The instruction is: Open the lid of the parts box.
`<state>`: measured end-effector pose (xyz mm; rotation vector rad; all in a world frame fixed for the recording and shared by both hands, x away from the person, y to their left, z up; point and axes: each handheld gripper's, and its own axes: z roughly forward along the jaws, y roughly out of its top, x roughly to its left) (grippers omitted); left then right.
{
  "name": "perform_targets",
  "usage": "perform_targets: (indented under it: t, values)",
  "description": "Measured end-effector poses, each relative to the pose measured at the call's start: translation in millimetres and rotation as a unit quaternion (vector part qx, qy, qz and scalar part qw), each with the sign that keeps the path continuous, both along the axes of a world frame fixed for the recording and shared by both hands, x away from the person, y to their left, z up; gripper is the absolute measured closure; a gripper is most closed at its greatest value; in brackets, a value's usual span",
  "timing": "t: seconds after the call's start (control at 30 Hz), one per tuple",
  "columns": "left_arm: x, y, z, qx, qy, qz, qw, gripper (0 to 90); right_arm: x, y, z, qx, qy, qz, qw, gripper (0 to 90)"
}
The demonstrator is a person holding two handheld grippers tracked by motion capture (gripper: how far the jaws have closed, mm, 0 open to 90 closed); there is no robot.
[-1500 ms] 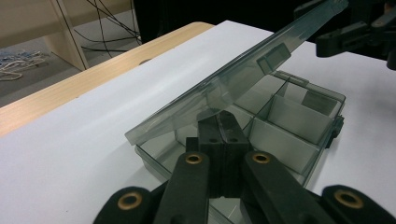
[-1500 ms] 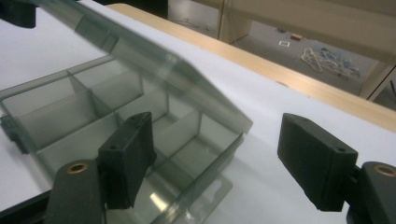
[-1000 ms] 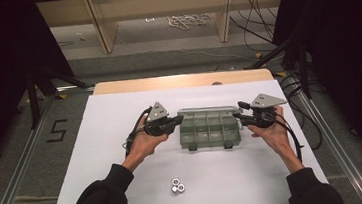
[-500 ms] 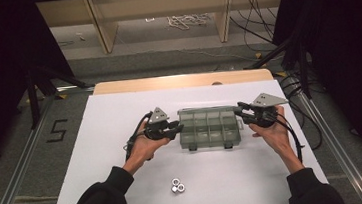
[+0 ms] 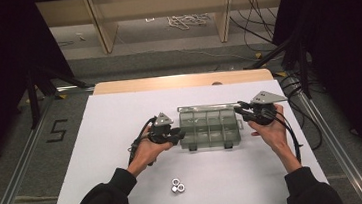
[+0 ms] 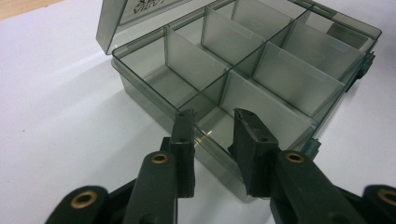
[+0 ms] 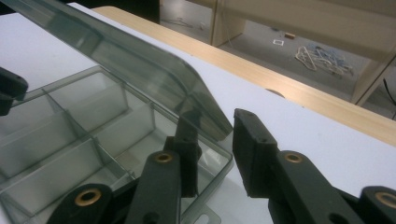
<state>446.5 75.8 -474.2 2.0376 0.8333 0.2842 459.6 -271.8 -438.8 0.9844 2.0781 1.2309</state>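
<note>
Organizer box (image 5: 207,128) sits between both claws: left claw (image 6: 212,122) half open straddling its near wall to steady it, right claw (image 7: 215,130) half open around the raised lid's (image 7: 140,60) corner

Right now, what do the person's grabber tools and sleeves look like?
Each gripper, left and right, is black with two chunky flat-tipped jaws pinned by brass-coloured rivets. A grey three-cornered plate sits on top of each, and a black cable trails back from it. The person wears black long sleeves; the hands are bare.
</note>
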Motion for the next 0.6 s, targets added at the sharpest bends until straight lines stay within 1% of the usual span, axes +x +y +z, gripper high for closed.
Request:
perform_targets:
  t: [0.17,0.2,0.23,0.27,0.3,0.33,0.37,0.4,0.43,0.47,0.5,0.53,0.6]
  values:
    - [-0.1,0.2,0.4,0.0,0.0,0.002,1.0,72.3,3.7,0.9,-2.2,0.007,0.011,-0.01,0.9999,73.6]
    - [-0.5,-0.2,0.5,0.0,0.0,0.004,1.0,72.6,5.3,1.4,-3.2,0.008,0.013,-0.017,0.9997,74.0]
    - [-0.5,-0.2,0.5,0.0,0.0,0.004,1.0,72.8,5.3,1.4,-3.2,0.008,0.013,-0.017,0.9997,74.0]
    - [-1.0,-0.7,0.5,0.0,0.0,0.007,1.0,72.9,8.7,1.8,-5.1,0.018,0.002,-0.024,0.9996,74.7]
    - [-1.0,-0.7,0.5,0.0,0.0,0.007,1.0,73.0,8.7,1.8,-5.1,0.018,0.002,-0.024,0.9996,74.7]
    - [-1.5,-1.6,0.3,-0.003,-0.001,0.01,1.0,73.1,10.6,1.2,-5.0,0.017,0.002,-0.03,0.9994,76.3]
    - [-1.9,-2.2,0.1,-0.004,-0.003,0.011,0.9999,73.1,10.8,1.1,-4.8,0.019,0.009,-0.033,0.9993,78.0]
    - [-1.7,-1.9,0.1,-0.004,-0.002,0.01,0.9999,73.1,11.5,0.8,-4.8,0.023,0.004,-0.036,0.9991,78.8]
    - [-1.7,-1.9,0.1,-0.004,-0.002,0.01,0.9999,73.1,11.5,0.8,-4.8,0.023,0.004,-0.036,0.9991,78.8]
    - [-1.4,-0.8,0.6,0.004,-0.003,0.006,1.0,73.2,13.7,0.1,-5.5,0.024,0.001,-0.04,0.9989,79.2]
    - [-1.4,-0.8,0.6,0.004,-0.003,0.006,1.0,73.2,13.7,0.1,-5.5,0.024,0.001,-0.04,0.9989,79.2]
    - [-1.6,-0.9,0.6,0.005,-0.004,0.005,1.0,73.2,14.2,0.9,-5.3,0.028,0.009,-0.042,0.9987,79.9]
    - [-1.7,-0.9,0.6,0.005,-0.004,0.005,1.0,73.2,14.7,1.4,-5.4,0.027,0.009,-0.045,0.9986,80.4]
